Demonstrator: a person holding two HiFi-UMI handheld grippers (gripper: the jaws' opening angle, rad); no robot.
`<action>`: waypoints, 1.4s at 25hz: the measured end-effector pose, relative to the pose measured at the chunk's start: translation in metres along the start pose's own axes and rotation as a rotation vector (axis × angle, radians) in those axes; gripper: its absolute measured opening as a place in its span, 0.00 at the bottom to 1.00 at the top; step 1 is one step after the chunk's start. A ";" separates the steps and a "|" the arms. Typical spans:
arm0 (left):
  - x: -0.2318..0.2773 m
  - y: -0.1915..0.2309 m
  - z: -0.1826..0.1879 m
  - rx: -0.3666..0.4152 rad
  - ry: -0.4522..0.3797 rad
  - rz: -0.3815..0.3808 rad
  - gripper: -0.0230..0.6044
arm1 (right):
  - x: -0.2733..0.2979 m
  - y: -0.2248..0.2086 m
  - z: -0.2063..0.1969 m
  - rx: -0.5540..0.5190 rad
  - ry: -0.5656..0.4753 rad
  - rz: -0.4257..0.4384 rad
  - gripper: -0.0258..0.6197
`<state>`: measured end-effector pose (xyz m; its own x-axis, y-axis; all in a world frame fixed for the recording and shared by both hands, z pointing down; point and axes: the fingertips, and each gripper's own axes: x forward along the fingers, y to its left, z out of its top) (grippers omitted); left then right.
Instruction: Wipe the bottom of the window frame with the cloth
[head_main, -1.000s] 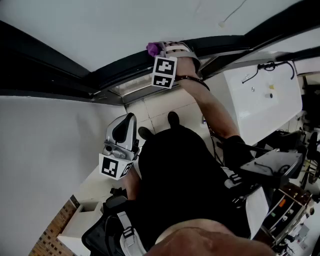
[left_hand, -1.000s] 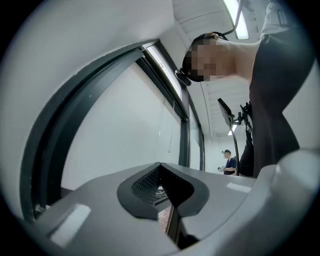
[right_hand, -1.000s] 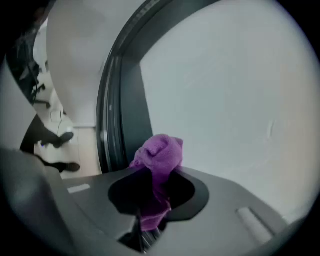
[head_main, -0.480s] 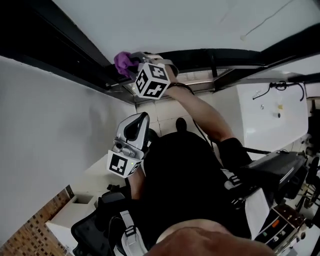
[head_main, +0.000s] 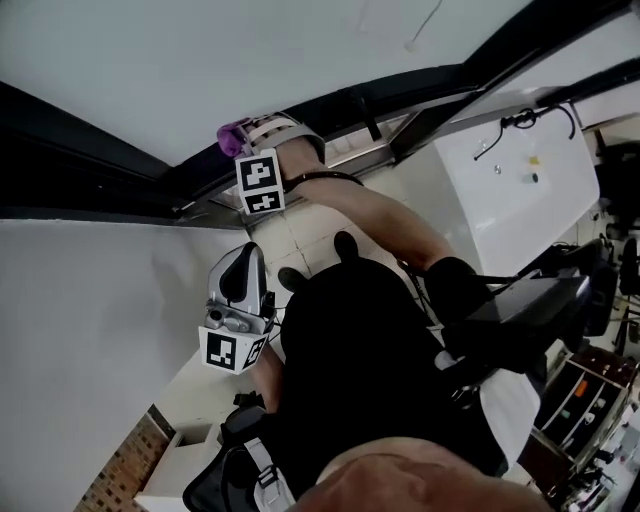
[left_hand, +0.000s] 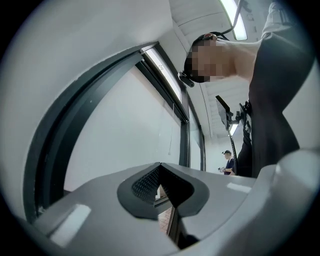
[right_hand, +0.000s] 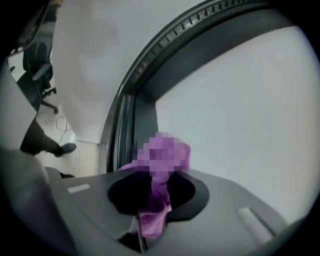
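The only box-like thing is a white unit (head_main: 185, 450) far below the window frame (head_main: 100, 150), and its inside cannot be made out. The right gripper (head_main: 243, 143) is clenched on the purple cloth (head_main: 231, 137), which is pressed against the dark bottom rail of the frame. In the right gripper view the cloth (right_hand: 156, 205) hangs bunched between the closed jaws of that gripper (right_hand: 152, 197), with the frame (right_hand: 145, 112) just behind it. The left gripper (head_main: 247, 258) hangs well below the frame, close to the person's body. In its own view its jaws (left_hand: 160, 172) are pressed together with nothing between them.

Compared with half a second ago, the cloth is still clamped and still at the rail. The right gripper's marker cube now shows a squarer face, and the left gripper has stayed low. The rail runs on bare to either side of the cloth, with plain pale glass (head_main: 250, 50) beyond it.
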<state>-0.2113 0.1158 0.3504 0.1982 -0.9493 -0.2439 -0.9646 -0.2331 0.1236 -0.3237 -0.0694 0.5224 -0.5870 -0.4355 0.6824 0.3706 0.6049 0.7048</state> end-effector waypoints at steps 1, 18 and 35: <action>0.007 -0.004 -0.003 -0.005 0.005 -0.027 0.04 | -0.004 -0.003 -0.036 -0.021 0.083 -0.009 0.14; 0.048 -0.041 -0.019 -0.044 0.026 -0.159 0.04 | -0.049 -0.027 -0.189 -0.291 0.506 -0.043 0.13; 0.049 -0.042 -0.026 -0.054 0.050 -0.151 0.04 | -0.108 0.007 -0.193 -0.243 0.344 0.049 0.14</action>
<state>-0.1571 0.0739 0.3580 0.3497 -0.9116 -0.2161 -0.9127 -0.3835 0.1409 -0.1187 -0.1469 0.4908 -0.3053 -0.6319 0.7124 0.5757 0.4734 0.6667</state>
